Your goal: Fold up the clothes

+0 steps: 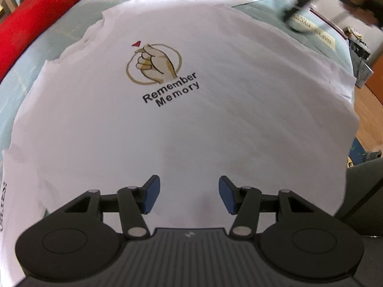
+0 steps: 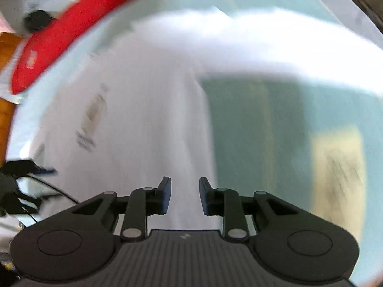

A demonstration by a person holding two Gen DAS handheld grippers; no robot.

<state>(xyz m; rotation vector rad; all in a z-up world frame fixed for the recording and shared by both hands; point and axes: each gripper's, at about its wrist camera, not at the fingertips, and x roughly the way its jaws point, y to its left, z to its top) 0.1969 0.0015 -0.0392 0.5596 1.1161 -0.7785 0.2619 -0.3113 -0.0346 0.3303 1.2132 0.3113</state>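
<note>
Fabric of a white T-shirt (image 1: 215, 124) is spread flat over a pale blue sheet (image 1: 40, 55), printed side up, with a hand emblem and the words "Remember Memory" (image 1: 171, 89) seen ahead of the left gripper (image 1: 189, 195). Its jaws are held apart with nothing between the blue pads (image 1: 150, 195); the shirt lies just beneath and beyond them. In the blurred right wrist view, the right gripper (image 2: 185, 197) is seen with its jaws parted and nothing clamped, the white cloth (image 2: 143, 119) lying below and ahead of the tips, its edge running just beside the right-hand finger. A red cushion (image 1: 31, 21) is seen along the far left edge. No containers can be made out
</note>
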